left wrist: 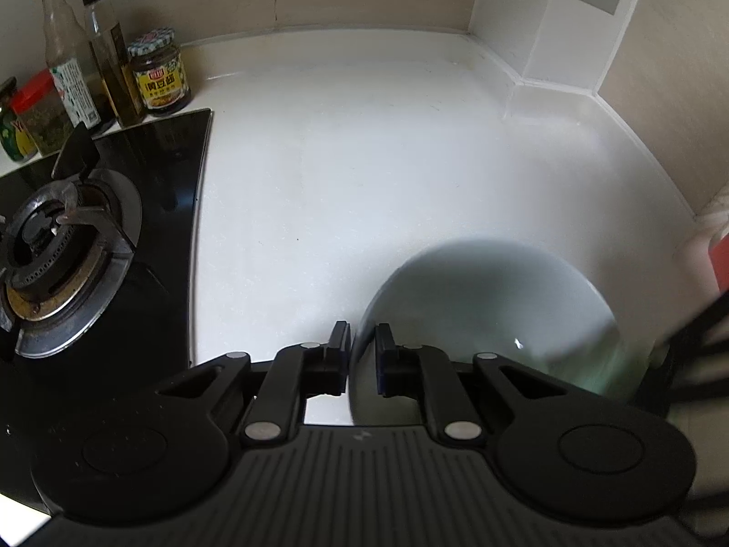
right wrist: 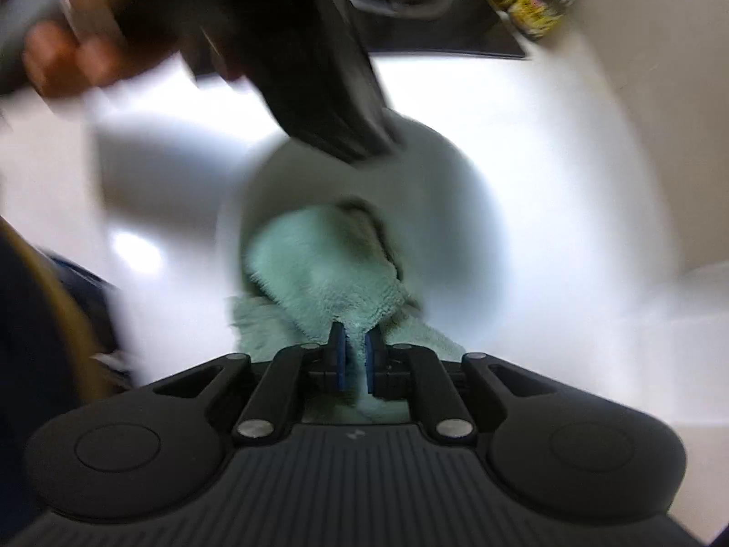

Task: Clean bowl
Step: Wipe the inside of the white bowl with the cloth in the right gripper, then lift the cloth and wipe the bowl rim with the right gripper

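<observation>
Now bowl (left wrist: 492,301) rim between left jaws

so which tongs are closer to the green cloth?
Right. The right tongs are clamped on the green cloth inside the bowl; the left tongs straddle the bowl's rim, away from the cloth.

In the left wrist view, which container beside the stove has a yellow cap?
The tall clear bottle, farthest back. The oil bottle beside it has a black cap; the jar a checked lid.
</observation>
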Motion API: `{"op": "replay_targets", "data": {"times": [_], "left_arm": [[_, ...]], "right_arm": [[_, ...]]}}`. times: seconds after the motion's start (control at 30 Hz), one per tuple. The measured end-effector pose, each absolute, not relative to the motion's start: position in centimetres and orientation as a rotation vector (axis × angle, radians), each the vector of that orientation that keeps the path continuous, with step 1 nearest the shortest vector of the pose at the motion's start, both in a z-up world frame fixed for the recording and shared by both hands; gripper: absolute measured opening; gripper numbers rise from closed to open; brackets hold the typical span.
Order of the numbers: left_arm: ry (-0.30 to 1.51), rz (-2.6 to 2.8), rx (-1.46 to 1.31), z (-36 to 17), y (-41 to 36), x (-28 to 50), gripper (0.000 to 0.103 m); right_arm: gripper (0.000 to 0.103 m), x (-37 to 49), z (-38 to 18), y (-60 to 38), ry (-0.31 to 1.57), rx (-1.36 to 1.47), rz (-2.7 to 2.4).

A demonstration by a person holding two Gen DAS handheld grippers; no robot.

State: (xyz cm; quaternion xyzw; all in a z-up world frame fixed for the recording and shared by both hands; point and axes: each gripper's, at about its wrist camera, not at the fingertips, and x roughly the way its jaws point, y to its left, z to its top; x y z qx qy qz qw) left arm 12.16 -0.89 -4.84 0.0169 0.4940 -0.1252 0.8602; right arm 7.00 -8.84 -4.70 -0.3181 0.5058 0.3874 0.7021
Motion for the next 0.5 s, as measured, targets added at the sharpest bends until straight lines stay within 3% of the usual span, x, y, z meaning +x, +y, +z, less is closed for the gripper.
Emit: {"op": "replay_targets", "data": {"times": [0.1,0.23,0.5], "left_arm": [[1.059,-0.276,0.005,-4.8,-0.3,12.4,0.01],[1.068,-0.284,0.004,-4.9,0.1,12.5,0.005],[1.05,-0.265,0.025,-5.0,0.6,12.3,0.003]], "right_arm": [[0.006,9.6,-4.6,-9.8,1.097,-0.434,0.783],[0.006,12.8,-6.0,-11.6,0.941,-0.384,0.526],[0.007,14.3,-9.3,-10.7,1.017,-0.199,0.7]]}}
